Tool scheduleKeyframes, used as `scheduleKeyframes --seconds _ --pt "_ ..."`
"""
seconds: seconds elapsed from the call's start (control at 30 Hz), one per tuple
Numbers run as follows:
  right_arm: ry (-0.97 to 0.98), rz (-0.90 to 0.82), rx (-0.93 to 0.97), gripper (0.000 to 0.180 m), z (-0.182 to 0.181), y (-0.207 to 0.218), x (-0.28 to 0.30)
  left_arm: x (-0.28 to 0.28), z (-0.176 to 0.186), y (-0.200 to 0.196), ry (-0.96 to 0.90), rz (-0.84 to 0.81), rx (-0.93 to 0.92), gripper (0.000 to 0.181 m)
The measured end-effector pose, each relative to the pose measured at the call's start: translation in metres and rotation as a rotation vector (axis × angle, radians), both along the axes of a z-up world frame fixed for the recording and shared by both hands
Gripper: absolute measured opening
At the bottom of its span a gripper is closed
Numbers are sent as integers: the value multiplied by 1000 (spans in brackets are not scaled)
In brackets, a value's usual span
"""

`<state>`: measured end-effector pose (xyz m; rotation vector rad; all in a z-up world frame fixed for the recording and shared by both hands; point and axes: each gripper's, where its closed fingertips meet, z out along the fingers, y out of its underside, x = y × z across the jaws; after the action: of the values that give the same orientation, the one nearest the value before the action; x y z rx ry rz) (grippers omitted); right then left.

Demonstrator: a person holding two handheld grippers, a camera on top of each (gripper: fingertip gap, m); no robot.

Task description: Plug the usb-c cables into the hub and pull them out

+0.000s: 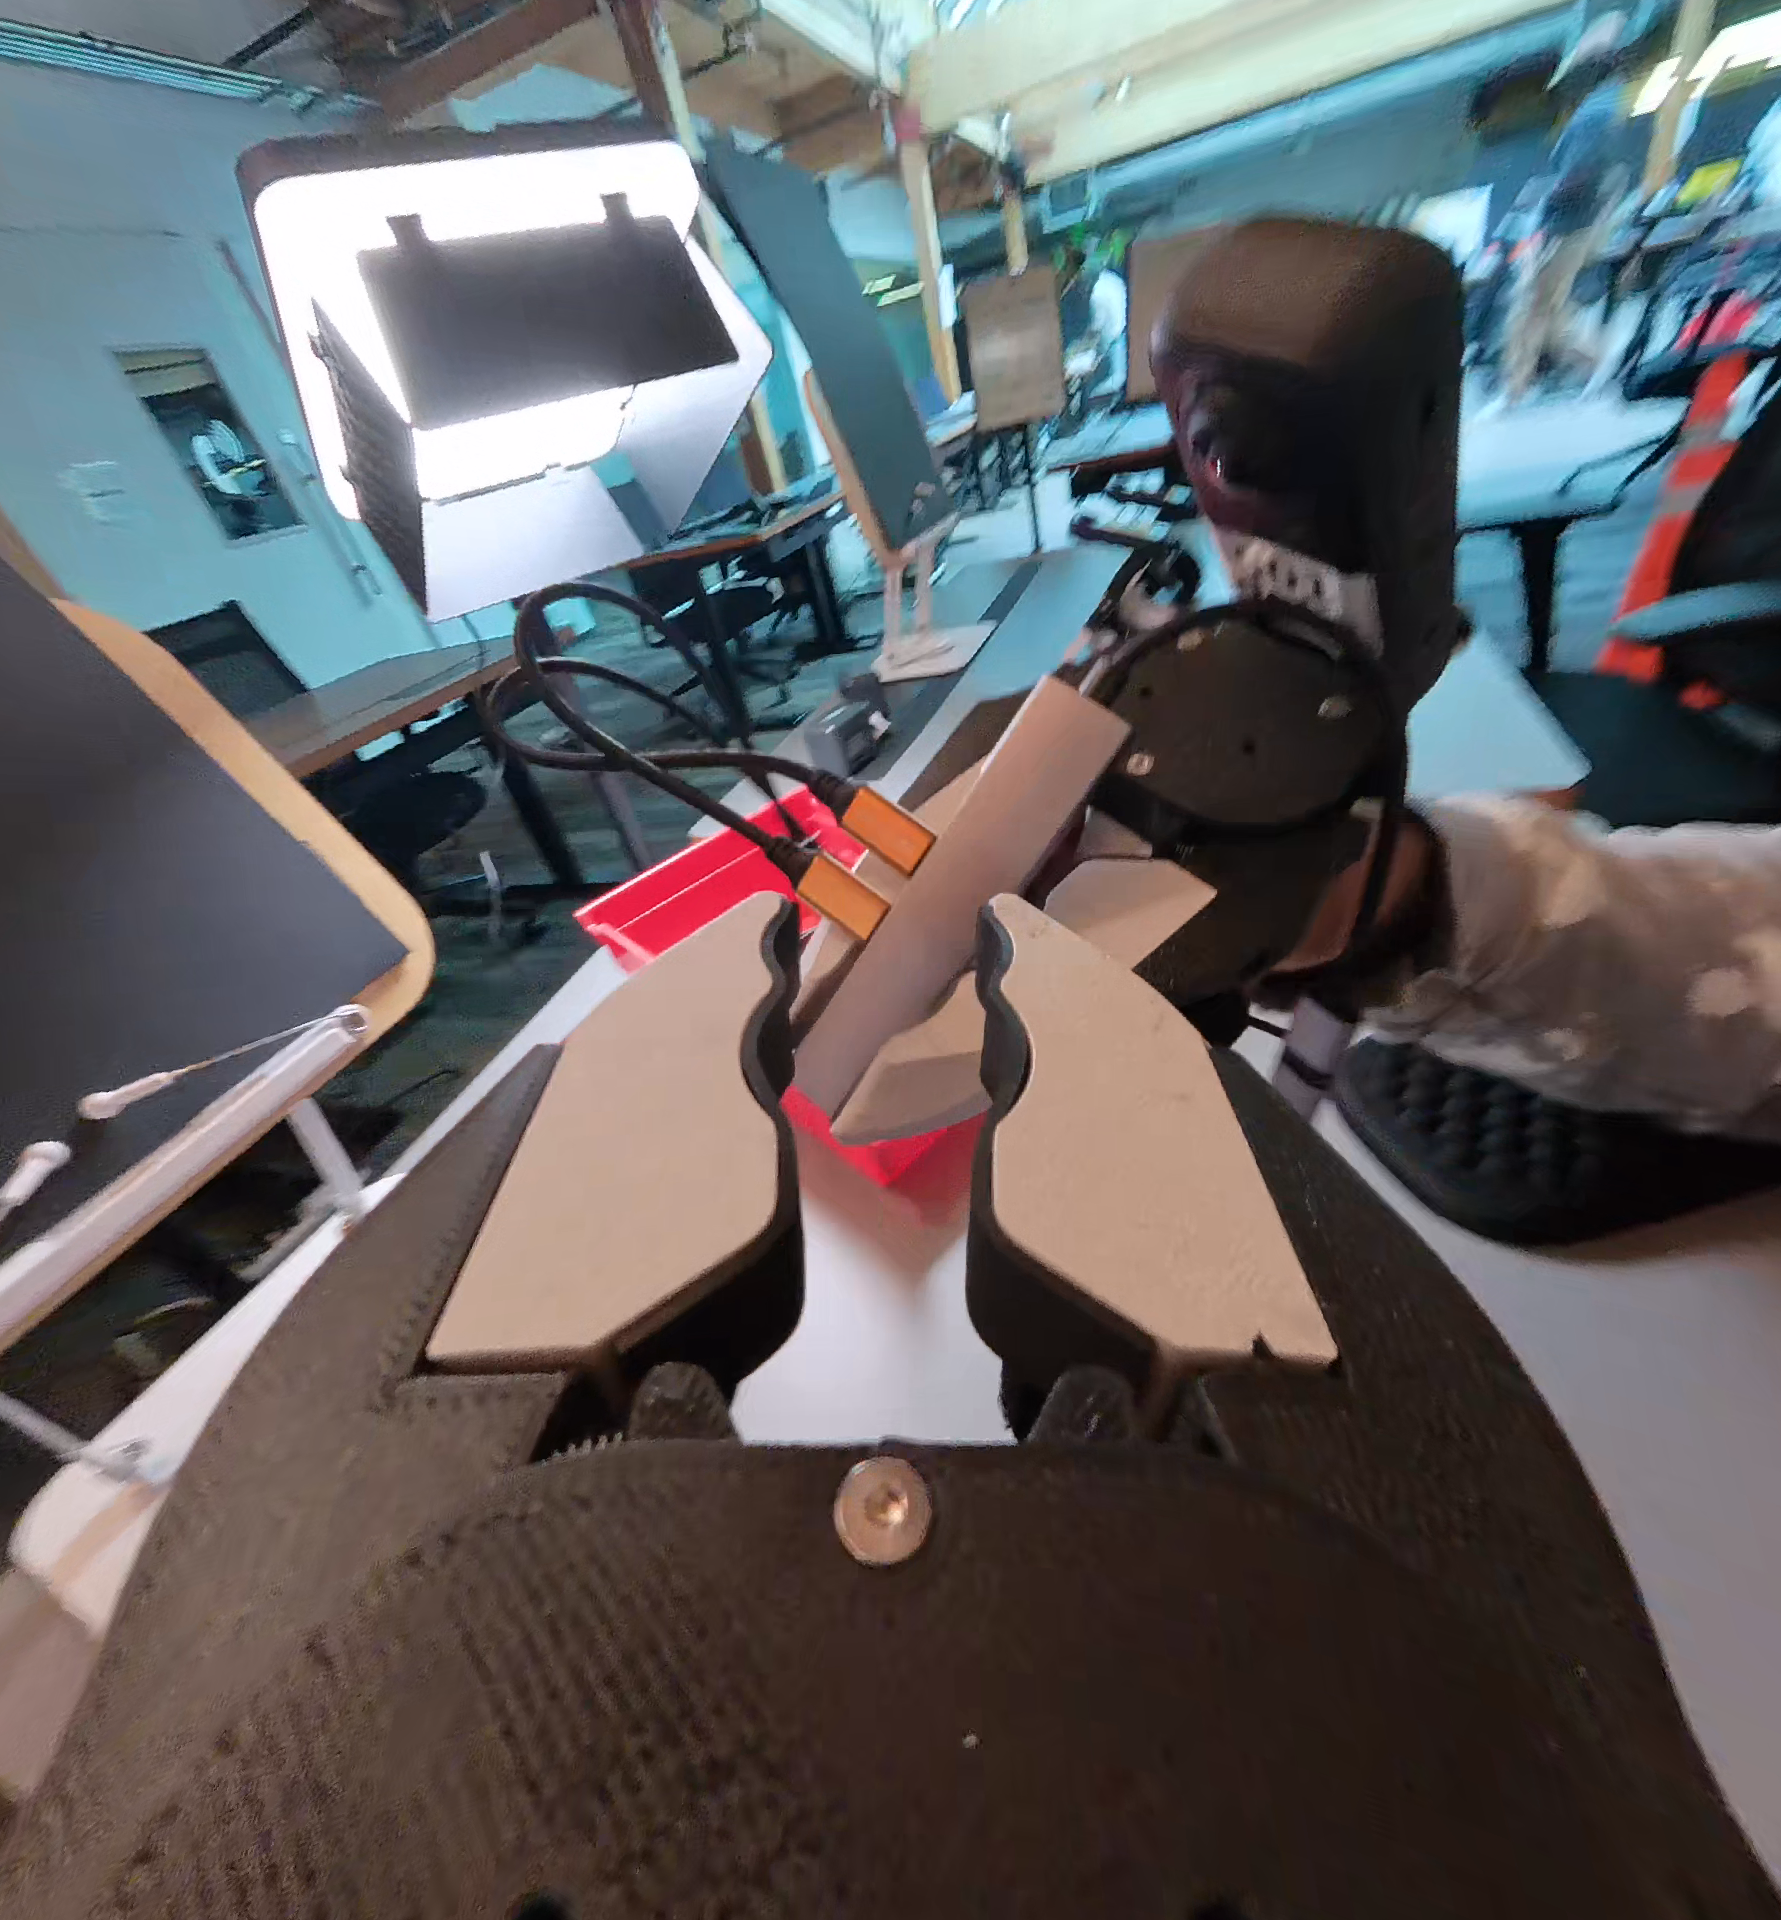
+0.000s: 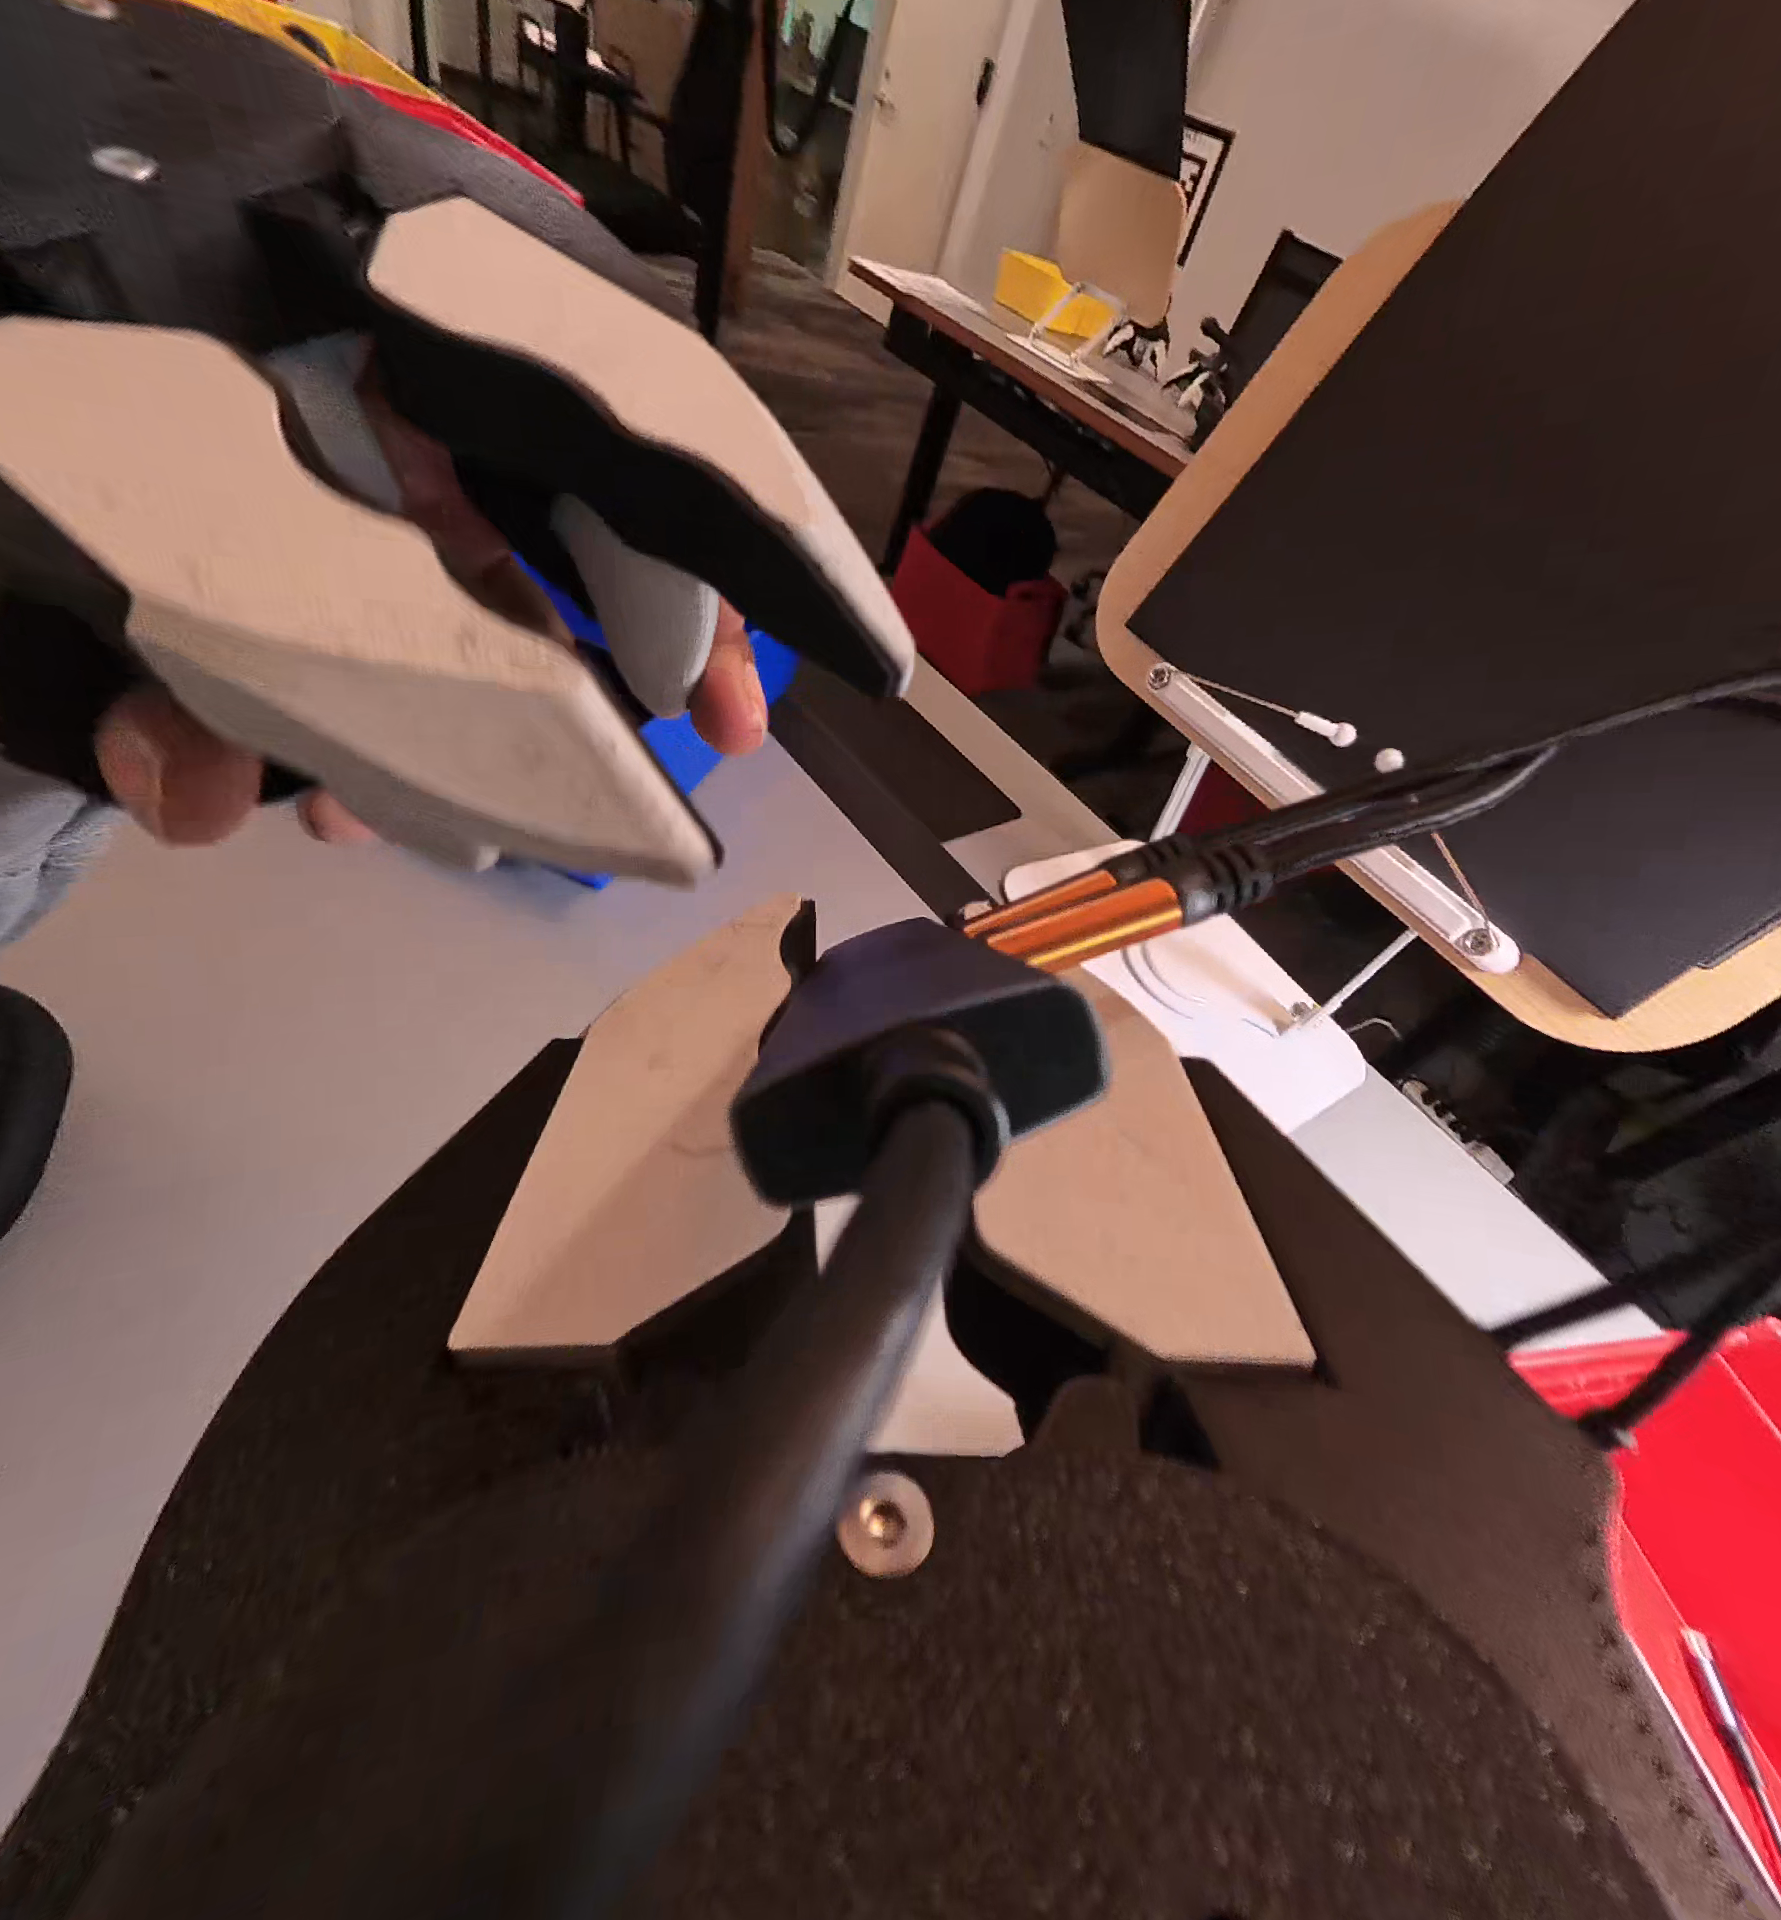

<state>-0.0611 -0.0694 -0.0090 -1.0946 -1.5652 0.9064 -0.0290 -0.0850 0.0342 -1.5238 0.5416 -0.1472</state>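
My right gripper [image 2: 927, 966] is shut on the grey usb hub [image 2: 927, 1029], whose own black cable [image 2: 865, 1299] runs back towards the camera. Two usb-c cables with orange plugs [image 2: 1083, 920] sit side by side in the hub's far edge. In the left wrist view the hub [image 1: 990, 831] stands tilted above the table, held by the right gripper [image 1: 969, 997], with the two orange plugs [image 1: 865, 862] on its left side. My left gripper [image 1: 884, 935] is open and empty, its fingertips just short of the hub and plugs. It also shows in the right wrist view [image 2: 803, 769].
A red bin [image 1: 699, 883] lies under the hub on the white table [image 1: 1592, 1455]. A blue bin [image 2: 678, 748] sits behind the left gripper. A black wrist rest [image 1: 1488, 1143] lies to the right. Black boards on stands [image 1: 86, 831] line the table's left edge. The tips of one gripper are about 5 cm away from the tips of the other.
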Motion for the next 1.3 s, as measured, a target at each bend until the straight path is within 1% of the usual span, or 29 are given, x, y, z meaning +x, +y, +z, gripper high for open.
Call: scheduleKeyframes --seconds 0.13,0.23,0.3,0.4,0.5,0.53,0.6,0.67,0.77,0.87,0.93,1.0,1.07,1.13,1.23,1.3 --pt "-54 -27 65 23 -9 5 1 11 -9 6 163 75 6 33" --pt "-87 -42 104 23 -16 4 -1 23 -12 10 214 93 16 34" --pt "-99 -56 120 23 -19 3 -2 24 -16 14 264 134 22 34" --pt "-98 -81 135 24 -18 6 -1 25 -15 16 291 165 57 28" --pt "-85 -96 144 24 -15 7 -1 23 -8 16 348 221 151 22" --pt "-72 -107 155 25 -13 8 -1 19 -3 16 389 270 204 17" --pt "-30 -113 160 24 -6 9 0 10 7 12 439 353 279 14" --pt "33 -112 174 24 3 8 1 6 15 8 362 344 293 13" --pt "125 -153 259 24 16 11 1 -5 25 4 138 296 260 14" --pt "180 -212 359 24 23 14 3 -19 28 2 -68 253 220 18" --pt "202 -254 431 24 26 15 4 -19 29 2 -153 199 210 22" --pt "214 -254 445 24 26 12 2 -16 28 3 -185 153 203 23" --pt "226 -237 405 24 25 8 1 -11 27 2 -200 109 204 21" --pt "226 -214 347 24 23 6 0 -5 26 1 -205 62 191 10" --pt "207 -157 259 24 18 1 -3 -6 23 1 -146 66 166 10" --pt "178 -76 127 23 14 -8 -4 -12 21 -2 -128 65 121 10"
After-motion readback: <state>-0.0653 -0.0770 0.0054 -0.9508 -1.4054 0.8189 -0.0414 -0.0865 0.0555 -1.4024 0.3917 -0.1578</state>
